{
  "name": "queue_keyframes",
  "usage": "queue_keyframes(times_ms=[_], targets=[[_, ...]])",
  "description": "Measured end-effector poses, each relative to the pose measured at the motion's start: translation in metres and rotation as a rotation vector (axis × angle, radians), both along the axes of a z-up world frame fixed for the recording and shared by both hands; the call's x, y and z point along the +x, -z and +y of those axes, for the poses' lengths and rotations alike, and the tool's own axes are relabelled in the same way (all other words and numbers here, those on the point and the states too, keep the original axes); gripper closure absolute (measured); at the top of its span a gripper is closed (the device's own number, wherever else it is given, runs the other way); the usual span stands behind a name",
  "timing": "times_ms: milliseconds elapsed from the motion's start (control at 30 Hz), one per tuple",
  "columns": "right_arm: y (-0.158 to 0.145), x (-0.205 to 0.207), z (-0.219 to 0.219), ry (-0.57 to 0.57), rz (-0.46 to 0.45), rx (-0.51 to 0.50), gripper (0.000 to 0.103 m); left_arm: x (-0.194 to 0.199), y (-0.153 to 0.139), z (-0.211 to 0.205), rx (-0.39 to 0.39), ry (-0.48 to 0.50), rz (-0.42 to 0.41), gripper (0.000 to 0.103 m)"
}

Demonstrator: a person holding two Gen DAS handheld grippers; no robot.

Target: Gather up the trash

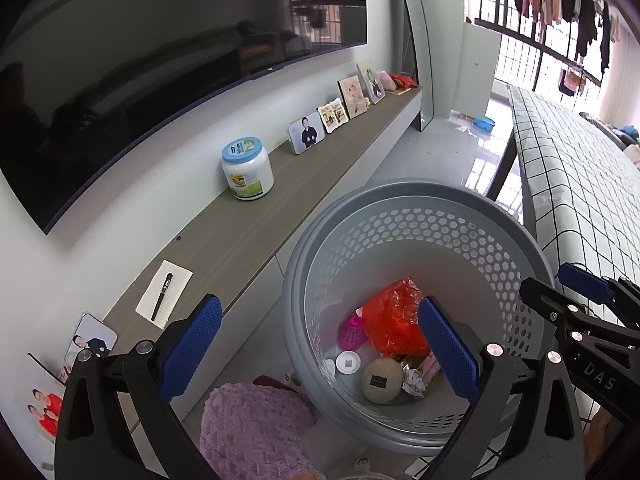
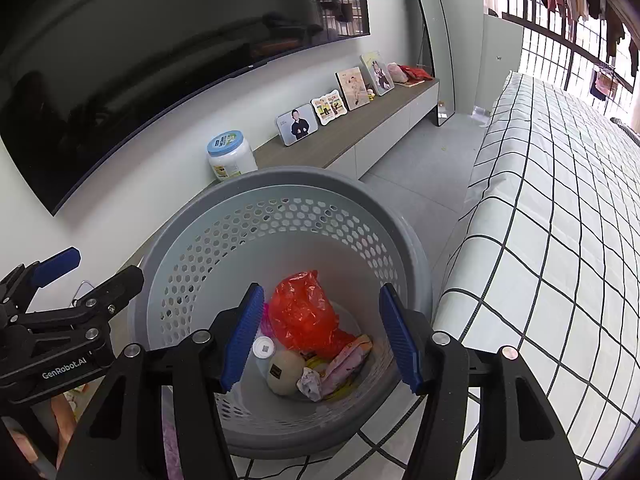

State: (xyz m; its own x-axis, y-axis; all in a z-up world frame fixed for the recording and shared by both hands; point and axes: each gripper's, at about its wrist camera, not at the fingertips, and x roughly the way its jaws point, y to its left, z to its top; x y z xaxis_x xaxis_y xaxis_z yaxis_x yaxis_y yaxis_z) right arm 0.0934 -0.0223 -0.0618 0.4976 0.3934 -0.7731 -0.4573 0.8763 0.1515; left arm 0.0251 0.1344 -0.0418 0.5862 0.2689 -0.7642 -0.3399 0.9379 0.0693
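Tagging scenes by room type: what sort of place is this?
Probably a bedroom in a home: a wall-mounted TV, a bed with a grid-pattern sheet, and framed photos along a low cabinet. Laundry hangs outside the barred window.

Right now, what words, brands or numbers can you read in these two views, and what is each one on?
"GenRobot.AI": on the left gripper, seen from the right wrist view.
"DAS": on the right gripper, cut off at the picture's edge.
Jar label: too small to read.
TV logo: too small to read.
Round ball tag and white cap code: blurred.
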Motion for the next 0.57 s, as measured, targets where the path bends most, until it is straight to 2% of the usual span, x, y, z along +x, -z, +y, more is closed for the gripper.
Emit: queue_keyframes(times_ms=[567], targets=[[0.0, -0.0001, 0.0002, 0.0, 0.0, -0.001, 0.045, -0.0004, 0.0, -0.0004, -0.01, 0.004, 0.003, 0.006]])
